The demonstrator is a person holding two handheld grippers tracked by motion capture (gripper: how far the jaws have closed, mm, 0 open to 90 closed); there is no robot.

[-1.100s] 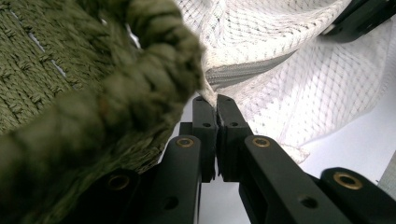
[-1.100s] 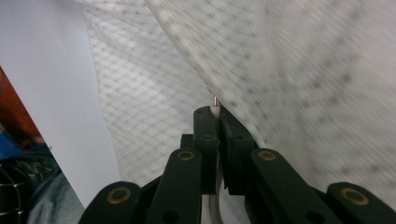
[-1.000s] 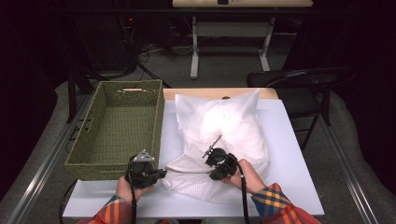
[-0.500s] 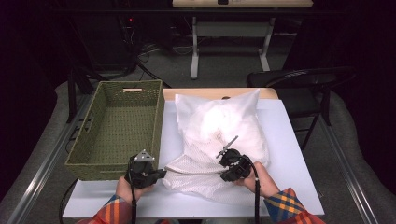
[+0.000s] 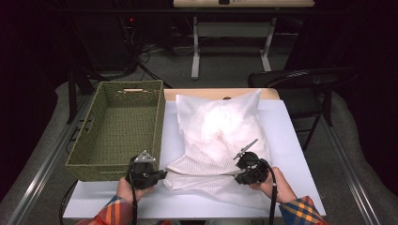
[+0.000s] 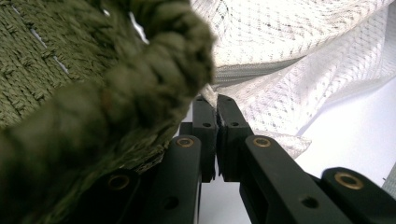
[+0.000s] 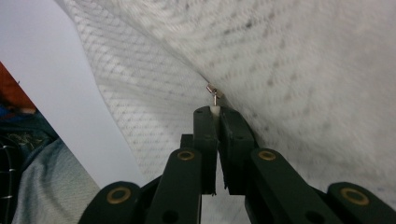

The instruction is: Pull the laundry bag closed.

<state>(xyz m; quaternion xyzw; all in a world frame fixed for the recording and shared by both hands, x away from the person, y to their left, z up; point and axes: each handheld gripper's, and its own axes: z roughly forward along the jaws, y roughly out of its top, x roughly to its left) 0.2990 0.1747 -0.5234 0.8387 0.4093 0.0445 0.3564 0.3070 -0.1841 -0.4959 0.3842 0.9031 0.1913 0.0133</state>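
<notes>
Left gripper (image 6: 216, 100) pinching mesh bag (image 5: 213, 154) corner beside basket (image 5: 117, 124); right gripper (image 7: 215, 112) clamped on zipper pull (image 7: 214, 103).

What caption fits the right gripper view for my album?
Right gripper pinching the white zipper pull of a mesh bag.

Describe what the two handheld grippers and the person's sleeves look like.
Both are black. The left gripper carries a grey three-cornered plate; the right gripper has a silvery bar on top. Black cables trail back from each. Their fingers are matte black with brass-coloured rivets. The sleeves are orange-blue-yellow plaid.
</notes>
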